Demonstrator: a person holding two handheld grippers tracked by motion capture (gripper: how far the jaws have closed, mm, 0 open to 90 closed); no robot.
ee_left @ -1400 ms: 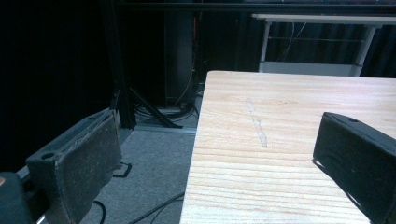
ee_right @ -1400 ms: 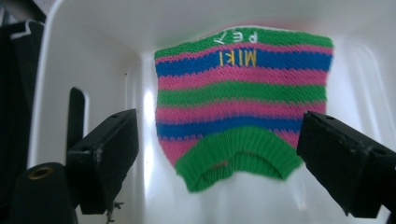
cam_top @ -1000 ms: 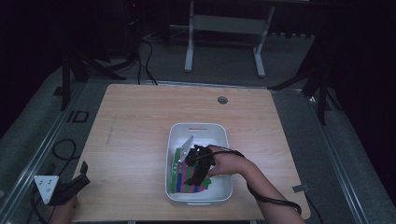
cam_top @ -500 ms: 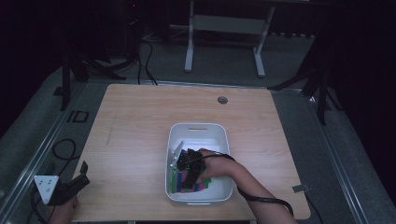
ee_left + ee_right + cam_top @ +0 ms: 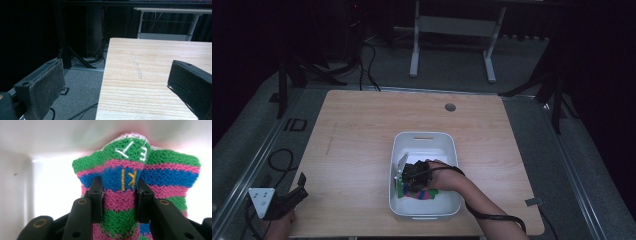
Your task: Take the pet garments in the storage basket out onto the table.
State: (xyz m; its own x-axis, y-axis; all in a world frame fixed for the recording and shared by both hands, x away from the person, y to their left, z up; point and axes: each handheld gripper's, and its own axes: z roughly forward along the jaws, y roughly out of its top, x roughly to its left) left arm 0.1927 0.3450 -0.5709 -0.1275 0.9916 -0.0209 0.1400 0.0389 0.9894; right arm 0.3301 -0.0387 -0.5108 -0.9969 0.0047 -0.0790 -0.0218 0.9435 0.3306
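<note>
- Table [image 5: 362, 150]: pale wood, square-cornered, small round hole near far edge; dark floor, cables and a white frame beyond.
- Bin [image 5: 424, 137]: white plastic, rounded corners, standing near centre of table, toward near edge; handle slot in far wall.
- Knit [image 5: 120, 205]: striped green, pink and blue, lettered in white and yellow thread; lying inside bin at near-left part of floor, against left wall in high view [image 5: 414, 194].
- Right gripper [image 5: 119, 192]: inside bin, jaws closed on a fold of knit, fabric bunched and squeezed between pads; seen from above [image 5: 412, 172] with hand behind it, cable trailing back along forearm.
- Left gripper [image 5: 287, 200]: at near-left corner of table, well apart from bin; jaws spread wide, nothing between them, table edge and floor visible through gap in own view [image 5: 112, 82].
- Purpose: none stated; judged a pick of knit out of bin.
- Risk, grip: hold appears to take a single fold, not the bulk; likely to slip out or stretch under own weight on lifting.
- Risk, snag: open loops of yarn may catch on pad edges or jaw hardware, dragging threads on release.
- Risk, bin: light container, unheld; may tip or slide if knit or gripper drags against left wall.
- Risk, cable: slack loop by forearm may hook bin rim on withdrawal.
</note>
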